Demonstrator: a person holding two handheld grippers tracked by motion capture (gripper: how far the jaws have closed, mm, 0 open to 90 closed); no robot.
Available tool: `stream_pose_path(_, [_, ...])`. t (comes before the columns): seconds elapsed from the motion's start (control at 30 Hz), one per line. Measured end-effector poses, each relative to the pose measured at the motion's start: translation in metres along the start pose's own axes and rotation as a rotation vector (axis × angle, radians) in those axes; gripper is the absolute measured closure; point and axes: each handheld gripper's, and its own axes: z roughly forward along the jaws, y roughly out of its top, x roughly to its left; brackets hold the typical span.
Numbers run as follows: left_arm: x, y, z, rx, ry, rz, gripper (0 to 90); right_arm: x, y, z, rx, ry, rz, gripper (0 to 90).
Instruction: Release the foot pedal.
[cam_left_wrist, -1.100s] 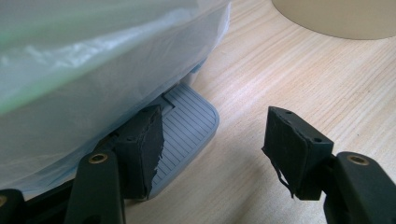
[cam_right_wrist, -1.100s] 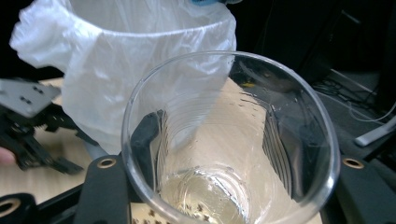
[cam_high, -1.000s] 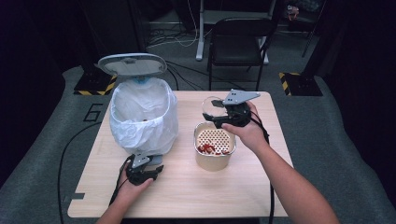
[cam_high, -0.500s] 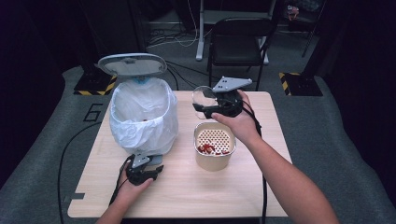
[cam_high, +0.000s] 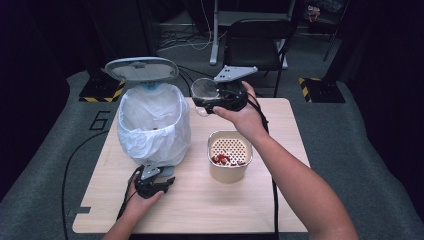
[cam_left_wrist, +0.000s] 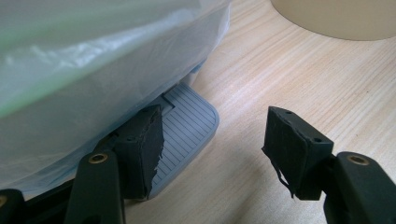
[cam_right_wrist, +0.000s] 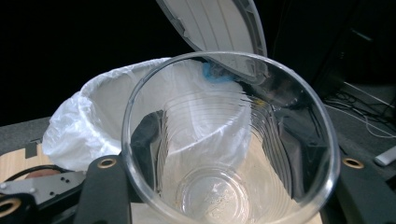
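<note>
On the wooden table (cam_high: 280, 200) I count 1 pedal bin (cam_high: 154, 125), 1 beige container (cam_high: 229, 161), 1 clear plastic cup (cam_high: 203, 92) and 2 grippers.

The bin is lined with a thin, wrinkled white plastic bag (cam_right_wrist: 100, 109), and its oval grey lid (cam_high: 141, 68) stands open above it. At the foot of the bin there is 1 grey pedal (cam_left_wrist: 187, 126) with fine ribs and rounded corners. The beige container is round, with a perforated insert inside, and some small red pieces (cam_high: 221, 159) lie on the insert. The cup is transparent, round, with fine horizontal ridges on its wall and a flat base.

The right gripper (cam_high: 222, 98) holds the cup in the air, above the table and just beside the open top of the bin, higher than the beige container. In the right gripper view the 2 black jaws are clenched on the cup from outside: one pad (cam_right_wrist: 147, 140) presses on the left wall and the other on the right wall, with the cup mouth facing the camera.

The left gripper (cam_left_wrist: 212, 140) rests low at the foot of the bin. Its jaws are released and grasp nothing; one pad (cam_left_wrist: 142, 144) is on top of the pedal, the other stands over bare wood.
</note>
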Motion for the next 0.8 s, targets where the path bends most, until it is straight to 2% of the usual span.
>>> stream_pose_path(0.2, [0.0, 0.0, 0.0, 0.0, 0.0, -0.006, 37.4, -0.003, 0.006, 0.012, -0.01, 0.018, 0.022, 39.9])
stream_pose_path(0.33, [0.0, 0.001, -0.001, 0.014, -0.008, -0.005, 37.4, -0.006, 0.011, 0.018, -0.028, 0.03, 0.065, 39.9])
stream_pose_path(0.43, [0.0, 0.001, -0.001, 0.013, -0.008, -0.006, 37.4, -0.007, 0.014, 0.024, -0.03, 0.033, 0.055, 39.9])
stream_pose_path(0.6, [0.0, 0.001, -0.001, 0.013, -0.007, -0.004, 37.4, -0.006, 0.018, 0.037, -0.029, 0.047, 0.074, 39.7])
stream_pose_path(0.8, [0.0, 0.001, -0.001, 0.013, -0.008, -0.005, 37.3, 0.005, 0.023, 0.057, -0.025, 0.078, 0.057, 39.3])
